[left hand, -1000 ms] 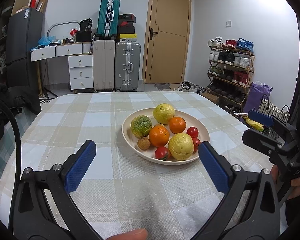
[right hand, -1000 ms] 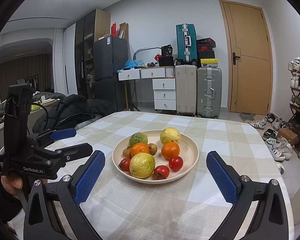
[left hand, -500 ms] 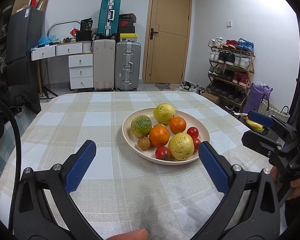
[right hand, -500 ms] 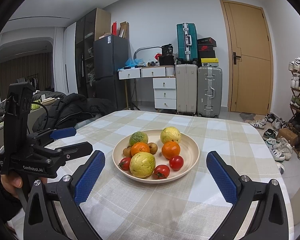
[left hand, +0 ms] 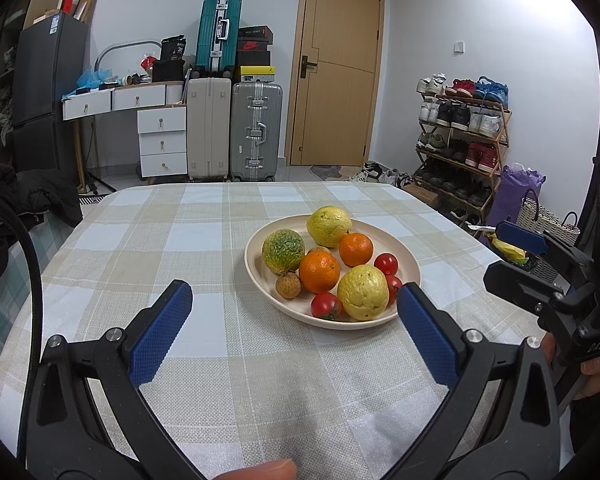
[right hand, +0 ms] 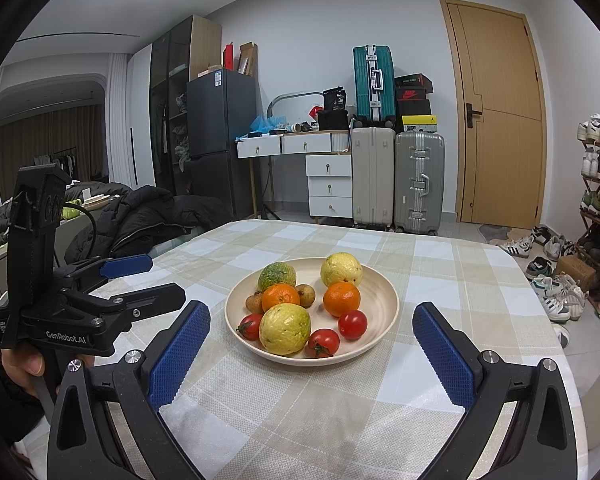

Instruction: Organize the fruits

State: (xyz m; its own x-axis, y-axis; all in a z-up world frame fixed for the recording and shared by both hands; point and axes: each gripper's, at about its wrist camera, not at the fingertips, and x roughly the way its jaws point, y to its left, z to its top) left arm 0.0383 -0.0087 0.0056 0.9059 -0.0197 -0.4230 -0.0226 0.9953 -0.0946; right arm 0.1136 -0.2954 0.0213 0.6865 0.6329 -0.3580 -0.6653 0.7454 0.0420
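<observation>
A cream plate (left hand: 408, 264) (right hand: 384, 292) sits on the checked tablecloth and holds two yellow fruits (left hand: 363, 292) (right hand: 285, 329), a green-yellow fruit (left hand: 283, 251) (right hand: 277, 276), two oranges (left hand: 319, 271) (right hand: 341, 298), three red tomatoes (left hand: 325, 305) (right hand: 352, 324) and small brown fruits (left hand: 288, 285) (right hand: 255, 302). My left gripper (left hand: 296, 332) is open and empty, short of the plate's near-left side. My right gripper (right hand: 312, 352) is open and empty, short of the plate's near edge. Each gripper shows in the other's view (left hand: 536, 264) (right hand: 136, 284).
The table (left hand: 188, 240) is covered by a beige and white checked cloth. Dark jackets (right hand: 148, 216) lie beside its left side. Suitcases (left hand: 256, 132), a white drawer unit, a fridge and a door stand behind. A shoe rack (left hand: 460, 140) stands at the right.
</observation>
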